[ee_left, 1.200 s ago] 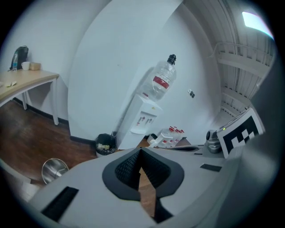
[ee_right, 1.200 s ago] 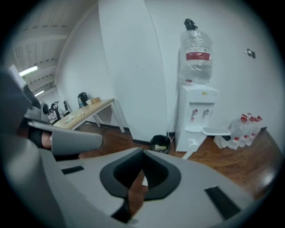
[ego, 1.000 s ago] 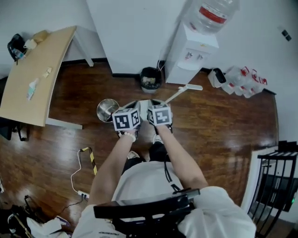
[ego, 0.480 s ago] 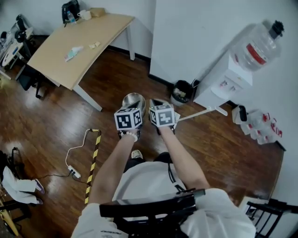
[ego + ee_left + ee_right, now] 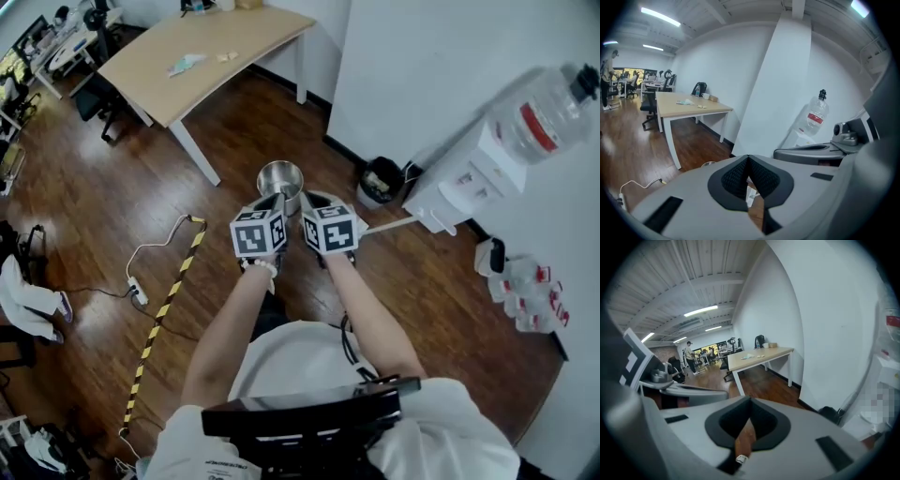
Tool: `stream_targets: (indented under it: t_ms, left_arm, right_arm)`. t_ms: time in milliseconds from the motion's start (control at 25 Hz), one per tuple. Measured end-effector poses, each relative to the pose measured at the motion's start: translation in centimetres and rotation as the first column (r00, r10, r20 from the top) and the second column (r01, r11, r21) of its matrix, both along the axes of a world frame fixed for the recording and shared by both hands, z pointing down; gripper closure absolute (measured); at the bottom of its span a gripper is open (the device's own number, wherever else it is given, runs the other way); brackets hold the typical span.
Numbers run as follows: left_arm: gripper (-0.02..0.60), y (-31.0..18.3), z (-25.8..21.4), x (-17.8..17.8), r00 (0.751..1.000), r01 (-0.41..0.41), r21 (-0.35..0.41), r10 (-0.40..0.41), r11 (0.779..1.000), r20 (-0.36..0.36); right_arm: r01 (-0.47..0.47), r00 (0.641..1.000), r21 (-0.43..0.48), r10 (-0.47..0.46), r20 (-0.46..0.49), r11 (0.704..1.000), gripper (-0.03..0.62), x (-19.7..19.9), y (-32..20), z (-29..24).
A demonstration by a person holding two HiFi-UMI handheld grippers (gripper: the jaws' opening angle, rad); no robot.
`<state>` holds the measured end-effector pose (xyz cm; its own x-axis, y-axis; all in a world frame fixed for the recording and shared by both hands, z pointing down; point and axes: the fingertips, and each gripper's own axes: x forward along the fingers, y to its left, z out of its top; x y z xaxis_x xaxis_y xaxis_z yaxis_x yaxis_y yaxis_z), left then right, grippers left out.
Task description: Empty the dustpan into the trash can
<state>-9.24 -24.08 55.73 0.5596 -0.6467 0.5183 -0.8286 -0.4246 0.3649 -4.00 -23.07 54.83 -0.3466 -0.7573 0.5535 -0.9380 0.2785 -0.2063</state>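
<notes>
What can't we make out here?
- Head view: the dustpan is mostly hidden behind the right gripper; only its handle shows.
- Head view: the left gripper covers the steel can's near rim; its contents are unclear.
- Gripper views: the grippers' own bodies block the floor; no dustpan shows.

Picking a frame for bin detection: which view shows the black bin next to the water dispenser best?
Head view: the black bin is seen whole from above, open top visible, beside the water dispenser. Right gripper view shows only its dark upper part at lower right. Left gripper view doesn't show it.
</notes>
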Motion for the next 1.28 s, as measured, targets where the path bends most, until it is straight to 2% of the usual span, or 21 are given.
stream_targets:
  t_ms: [200,440,840,1000,1280]
  left_arm:
    - [0.583,5.7,0.7,-0.2,0.997,0.072,-0.008,-0.072,0.997,0.024]
    - [0.583,11.4,1.4,-1.1,0.993,0.113,-0.037,-0.112,0.993,0.037]
    - [0.583,17.4,1.9,-3.2,0.997,0.068,-0.051,-0.066,0.996,0.051]
    - [0.583,19.8,2.8,-4.0,0.999,0.039,-0.073,-0.037,0.997,0.033]
    - [0.583,22.5,1.7,-6.3,1.000,-0.016,-0.055,0.015,0.998,-0.011]
  right_arm:
    - [0.050,0.999,0.005,-0.050,0.009,0.999,0.592,-0.3,5.4,0.8]
    - [0.084,0.996,-0.026,-0.084,0.036,0.996,0.592,-1.0,10.4,2.1]
    - [0.056,0.997,-0.071,-0.052,0.048,0.996,0.592,-3.6,16.3,2.8]
    - [0.010,0.999,-0.079,-0.007,0.045,0.997,0.591,-3.8,19.0,2.9]
    - [-0.038,0.999,-0.094,0.041,0.032,0.995,0.592,-6.4,22.4,2.7]
